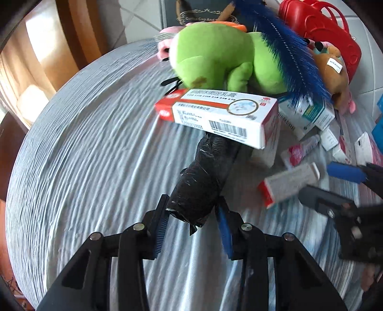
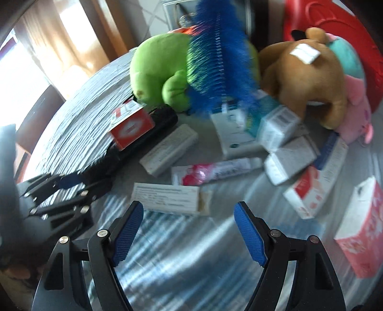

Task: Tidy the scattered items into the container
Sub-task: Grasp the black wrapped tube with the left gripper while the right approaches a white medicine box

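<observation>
My left gripper (image 1: 192,219) is shut on the near end of a black wrapped roll (image 1: 203,181), whose far end lies under a red-and-white box (image 1: 220,114). The roll also shows in the right wrist view (image 2: 148,124). My right gripper (image 2: 188,227) is open and empty above the table, just short of a flat white box (image 2: 167,197) and a pink tube (image 2: 215,171). Several white and pink boxes lie scattered beyond. A red basket (image 1: 330,31) stands at the far right edge of the table.
A green plush (image 1: 215,62), a blue bristle brush (image 1: 287,47) and a brown plush (image 2: 308,79) are piled at the back. A dark box (image 1: 198,12) stands behind them. The round table's ribbed grey cover (image 1: 83,155) drops off at the left.
</observation>
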Demonstrator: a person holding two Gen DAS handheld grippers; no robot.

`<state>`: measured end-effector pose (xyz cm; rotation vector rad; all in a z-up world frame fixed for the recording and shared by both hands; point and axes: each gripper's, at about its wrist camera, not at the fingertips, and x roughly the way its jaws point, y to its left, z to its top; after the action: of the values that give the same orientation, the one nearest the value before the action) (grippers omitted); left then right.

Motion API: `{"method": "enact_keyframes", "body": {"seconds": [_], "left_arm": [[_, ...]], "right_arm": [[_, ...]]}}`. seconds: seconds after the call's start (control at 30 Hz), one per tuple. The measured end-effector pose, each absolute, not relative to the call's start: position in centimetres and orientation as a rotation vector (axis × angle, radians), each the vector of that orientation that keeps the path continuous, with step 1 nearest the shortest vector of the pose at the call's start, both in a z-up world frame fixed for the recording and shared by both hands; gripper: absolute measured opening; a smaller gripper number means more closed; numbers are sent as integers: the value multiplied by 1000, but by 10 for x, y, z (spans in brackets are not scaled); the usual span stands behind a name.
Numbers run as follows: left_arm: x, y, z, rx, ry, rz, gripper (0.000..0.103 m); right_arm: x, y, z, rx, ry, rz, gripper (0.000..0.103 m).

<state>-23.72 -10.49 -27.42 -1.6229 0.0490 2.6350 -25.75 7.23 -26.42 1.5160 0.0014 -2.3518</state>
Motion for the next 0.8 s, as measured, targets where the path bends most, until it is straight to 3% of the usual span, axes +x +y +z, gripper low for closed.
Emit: {"method": "enact_keyframes", "body": {"seconds": [0.17,0.3,0.37,0.43,0.53,0.57,0.63,0.8], "left_arm": [[-221,-119,-272,-1673,24,2592,38],[-220,-122,-256,-1646,-29,2595,41],[-225,-118,-251,-1601,-17,2621,50],[-234,-116,-250,-1563,-14,2646,68],[-250,-109,-263,-1562,-3,2649,69],[-254,-108,-269,-1569,4,2644,69],[-255,-109,-281,-1603,-3,2625,43],[-230,-123,-281,-1627,-27,2669,33]], "right_arm": [[-266,60,-280,1517,5,-2333,79],[-260,58,-280,1557,40,-2273,72],[-252,60,-280,1577,49,-2250,72],[-247,64,-276,1574,52,-2265,72],[-247,69,-269,1548,50,-2310,72],[-249,69,-267,1533,59,-2319,73],[-252,66,-265,1510,89,-2315,79],[-255,64,-271,1438,146,-2297,82]]}}
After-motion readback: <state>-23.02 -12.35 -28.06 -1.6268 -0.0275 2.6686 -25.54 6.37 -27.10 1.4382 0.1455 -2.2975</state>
